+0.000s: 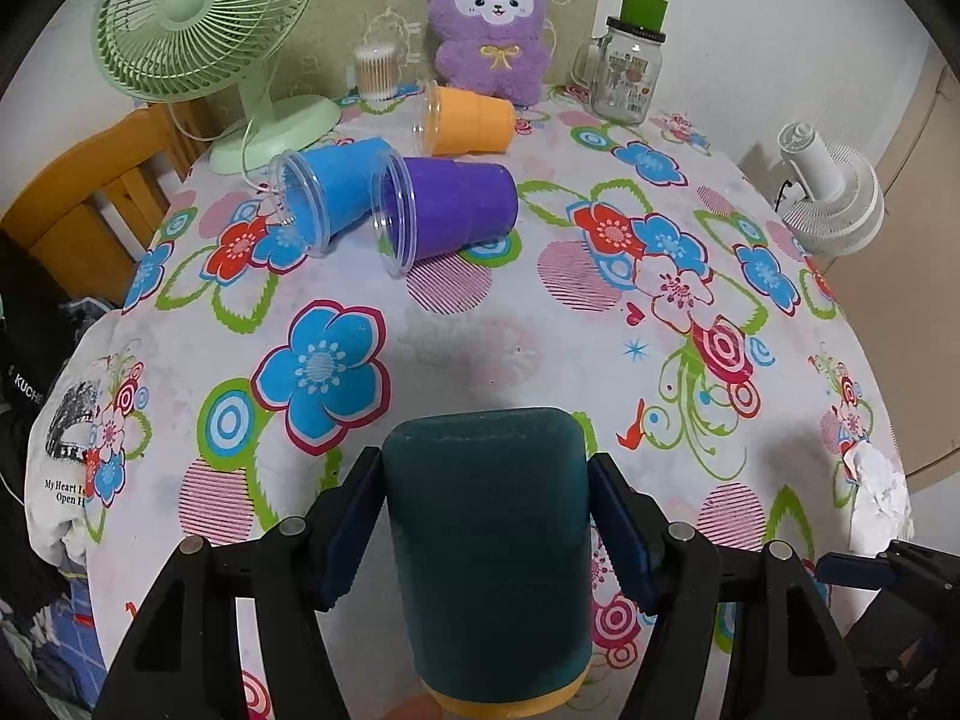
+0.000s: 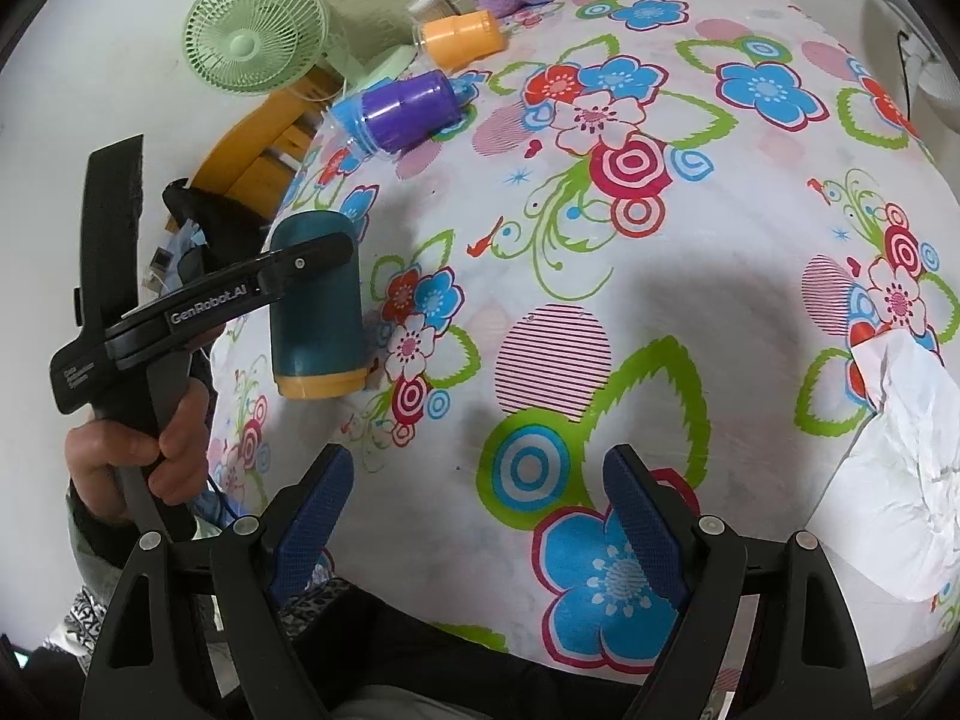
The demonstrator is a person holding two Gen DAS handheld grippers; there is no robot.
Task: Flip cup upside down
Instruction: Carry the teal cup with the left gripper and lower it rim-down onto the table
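Note:
My left gripper (image 1: 487, 516) is shut on a dark teal cup (image 1: 489, 552) with a yellow rim. The cup is upside down, rim at the bottom, base up. In the right wrist view the teal cup (image 2: 318, 306) hangs in the left gripper (image 2: 312, 264) just above the table's left edge. My right gripper (image 2: 480, 516) is open and empty over the near edge of the table. A blue cup (image 1: 327, 192), a purple cup (image 1: 447, 207) and an orange cup (image 1: 468, 120) lie on their sides farther back.
A floral tablecloth (image 1: 540, 324) covers the table. At the back stand a green fan (image 1: 204, 36), a purple plush toy (image 1: 489, 30), a jar of cotton swabs (image 1: 377, 71) and a glass jar (image 1: 627, 69). A white fan (image 1: 834, 198) sits right. Crumpled paper (image 2: 906, 480) lies near right.

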